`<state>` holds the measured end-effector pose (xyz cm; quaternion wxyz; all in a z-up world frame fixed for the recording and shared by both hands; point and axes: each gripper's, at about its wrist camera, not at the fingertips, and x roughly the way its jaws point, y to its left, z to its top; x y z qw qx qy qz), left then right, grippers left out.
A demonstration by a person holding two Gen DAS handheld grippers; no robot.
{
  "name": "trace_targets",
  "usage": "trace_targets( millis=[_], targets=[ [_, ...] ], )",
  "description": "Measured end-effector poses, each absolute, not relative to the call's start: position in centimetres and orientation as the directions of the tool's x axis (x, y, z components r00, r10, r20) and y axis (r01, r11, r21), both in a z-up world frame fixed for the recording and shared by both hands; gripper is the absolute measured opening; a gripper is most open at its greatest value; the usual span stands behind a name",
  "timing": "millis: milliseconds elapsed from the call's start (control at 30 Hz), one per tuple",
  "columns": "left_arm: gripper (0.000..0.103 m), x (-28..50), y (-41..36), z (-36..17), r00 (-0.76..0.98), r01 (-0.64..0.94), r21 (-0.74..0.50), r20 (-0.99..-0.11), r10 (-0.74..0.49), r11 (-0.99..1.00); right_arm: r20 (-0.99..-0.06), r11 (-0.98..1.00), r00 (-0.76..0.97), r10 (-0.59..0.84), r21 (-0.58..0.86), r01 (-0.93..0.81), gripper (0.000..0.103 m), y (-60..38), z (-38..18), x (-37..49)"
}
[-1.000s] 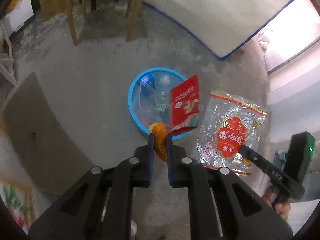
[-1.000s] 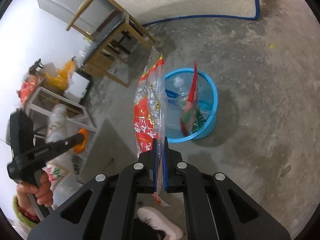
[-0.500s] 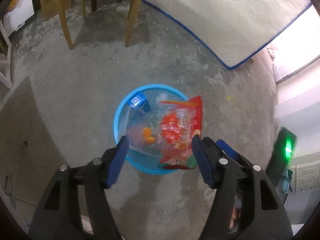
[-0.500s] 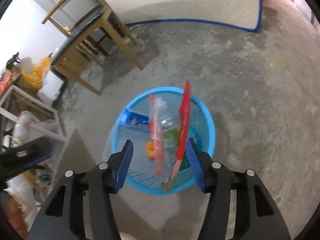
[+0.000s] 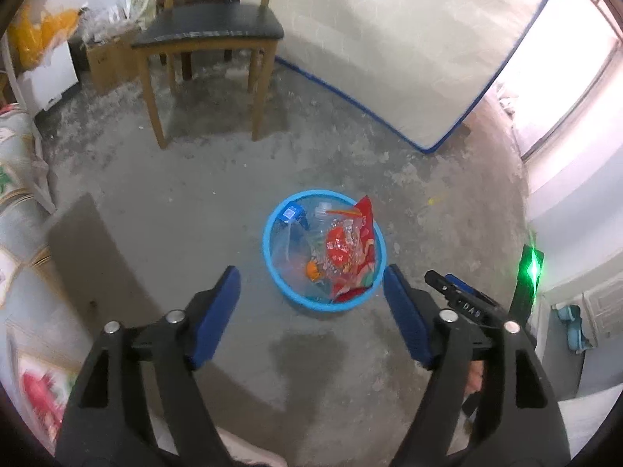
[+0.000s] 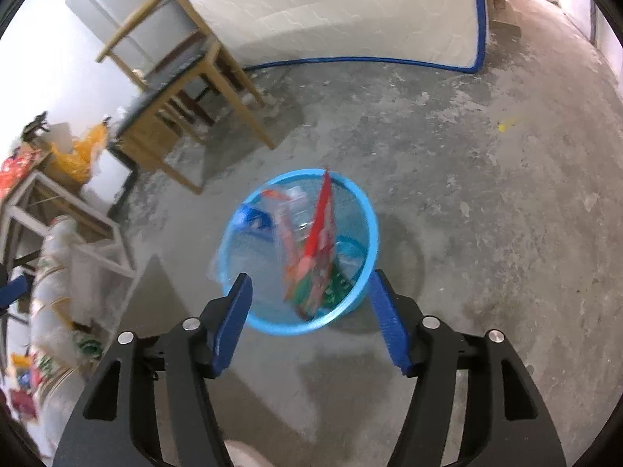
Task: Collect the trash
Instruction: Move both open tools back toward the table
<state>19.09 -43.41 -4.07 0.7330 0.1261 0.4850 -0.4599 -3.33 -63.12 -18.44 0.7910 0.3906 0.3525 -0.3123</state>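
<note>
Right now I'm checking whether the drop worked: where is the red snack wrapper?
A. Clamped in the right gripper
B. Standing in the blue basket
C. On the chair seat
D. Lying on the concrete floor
B: the red snack wrapper stands inside the blue basket, and both the left gripper and right gripper are open and empty.

Ahead of the left hand-held gripper [image 5: 311,292], black with blue pads, a light-blue basket [image 5: 268,249] holds a red wrapper [image 5: 360,241], a clear red-printed bag [image 5: 338,245] and an orange scrap [image 5: 311,270]; grey mottled floor [image 5: 194,202]; beyond, a tan chair [image 5: 206,35] with black seat.
</note>
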Motion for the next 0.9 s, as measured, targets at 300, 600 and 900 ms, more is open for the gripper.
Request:
trace_targets(
  millis=[300, 600, 900],
  targets=[
    [0.083, 16.1, -25.5, 0.7, 0.247, 0.727, -0.278, -0.746, -0.618, 0.627, -0.729, 0.668, 0.683, -0.057, 0.48, 0.569, 0.07, -55.0, -10.7, -2.2],
    [0.083, 14.9, -6.5, 2.3, 0.588, 0.547, -0.134, -0.642, -0.493, 0.826, -0.626, 0.845, 0.761, 0.169, 0.489, 0.215, 0.076, -43.3, -2.0, 6.9],
    [0.085, 18.2, 3.8, 1.9, 0.782, 0.334, -0.057, -0.54, -0.31, 0.941, -0.593, 0.804, 0.619, 0.515, 0.584, -0.11, 0.076, -27.9, -0.1, 18.7]
  ],
)
